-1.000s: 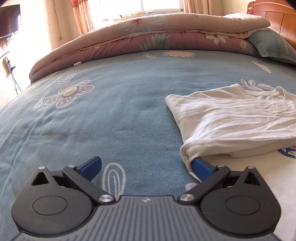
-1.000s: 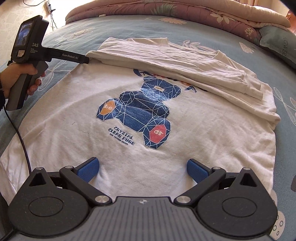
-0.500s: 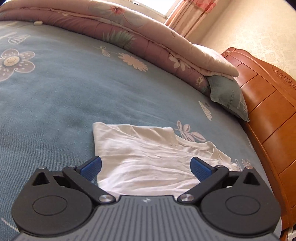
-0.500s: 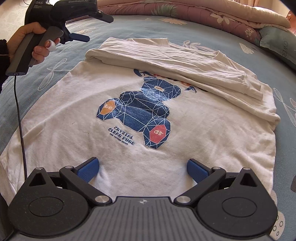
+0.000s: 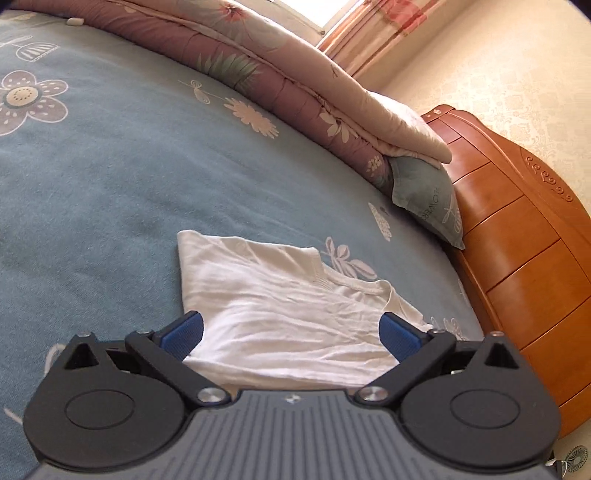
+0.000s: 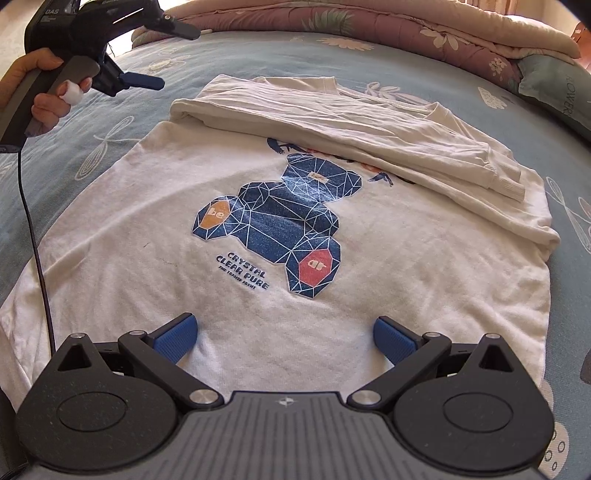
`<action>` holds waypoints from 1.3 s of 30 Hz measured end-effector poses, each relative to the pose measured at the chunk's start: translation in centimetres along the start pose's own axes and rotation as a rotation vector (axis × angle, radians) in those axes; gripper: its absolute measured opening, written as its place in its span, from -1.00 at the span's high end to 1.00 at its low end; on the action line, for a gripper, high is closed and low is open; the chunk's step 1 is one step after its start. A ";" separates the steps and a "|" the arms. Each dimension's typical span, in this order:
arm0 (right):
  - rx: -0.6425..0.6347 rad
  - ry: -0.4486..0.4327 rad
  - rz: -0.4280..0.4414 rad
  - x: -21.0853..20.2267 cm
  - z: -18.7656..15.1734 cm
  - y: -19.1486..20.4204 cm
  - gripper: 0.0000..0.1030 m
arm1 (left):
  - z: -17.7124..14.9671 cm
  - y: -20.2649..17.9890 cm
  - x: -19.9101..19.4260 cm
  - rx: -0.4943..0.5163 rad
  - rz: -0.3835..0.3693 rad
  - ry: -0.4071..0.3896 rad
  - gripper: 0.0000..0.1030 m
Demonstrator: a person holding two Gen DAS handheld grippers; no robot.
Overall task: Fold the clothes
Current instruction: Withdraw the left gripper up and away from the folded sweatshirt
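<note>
White shirt [image 6: 258, 229] with a blue bear print lies on the bed [image 5: 110, 166], top folded down. Left gripper [image 5: 291, 330], now lifted clear, and right gripper [image 6: 282, 336] both gape empty.

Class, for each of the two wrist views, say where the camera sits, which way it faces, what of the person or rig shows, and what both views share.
Left wrist: on the left gripper, open, raised over the folded edge of the white shirt, facing the headboard.
Right wrist: on the right gripper, open, low over the shirt's bear print, facing the quilt; the hand holding the left gripper shows.
Shared: shirt, blue bedsheet, quilt, pillow.
</note>
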State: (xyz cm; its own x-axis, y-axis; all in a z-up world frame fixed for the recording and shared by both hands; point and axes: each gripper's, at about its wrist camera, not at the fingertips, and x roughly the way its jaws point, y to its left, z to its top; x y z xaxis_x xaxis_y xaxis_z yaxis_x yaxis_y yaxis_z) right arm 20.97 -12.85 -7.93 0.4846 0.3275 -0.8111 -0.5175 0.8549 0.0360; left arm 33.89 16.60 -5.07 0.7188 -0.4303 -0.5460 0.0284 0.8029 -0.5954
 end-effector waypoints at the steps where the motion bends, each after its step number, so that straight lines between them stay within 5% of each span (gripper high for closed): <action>1: 0.000 -0.002 0.000 0.0 0.0 0.0 -1.00 | -0.1 -0.3 0.7 0.002 0.003 0.023 -0.94; 9: -0.005 -0.002 0.005 -0.1 0.0 -0.1 -1.00 | -4.1 1.4 0.6 0.016 0.096 0.168 -0.94; 12: -0.004 -0.002 0.001 -0.1 -0.1 0.0 -1.00 | -3.4 1.8 -0.9 0.005 0.108 0.102 -0.94; 17: -0.005 -0.009 -0.001 0.0 0.0 0.0 -1.00 | -0.5 0.0 0.0 0.001 -0.002 0.002 -0.95; 22: -0.008 -0.011 0.003 0.0 0.0 0.0 -1.00 | -2.6 1.0 2.6 -0.026 0.095 0.111 -0.94; 26: -0.012 -0.011 0.004 -0.1 -0.1 0.0 -1.00 | -3.7 1.4 0.6 -0.022 0.111 0.106 -0.94; 32: -0.012 -0.018 0.000 0.0 -0.1 0.1 -1.00 | -1.8 -1.6 0.4 0.044 0.030 0.036 -0.95; 39: -0.021 -0.026 0.007 0.1 -0.1 -0.1 -1.00 | -5.3 -1.4 3.1 0.002 0.072 0.172 -0.94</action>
State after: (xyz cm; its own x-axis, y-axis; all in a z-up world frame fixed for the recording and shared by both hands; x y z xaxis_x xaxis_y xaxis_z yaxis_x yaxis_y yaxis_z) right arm 20.95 -12.93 -8.07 0.4991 0.3445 -0.7951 -0.5357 0.8439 0.0293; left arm 32.38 11.91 -9.03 0.5893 -0.4357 -0.6804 -0.0175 0.8351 -0.5499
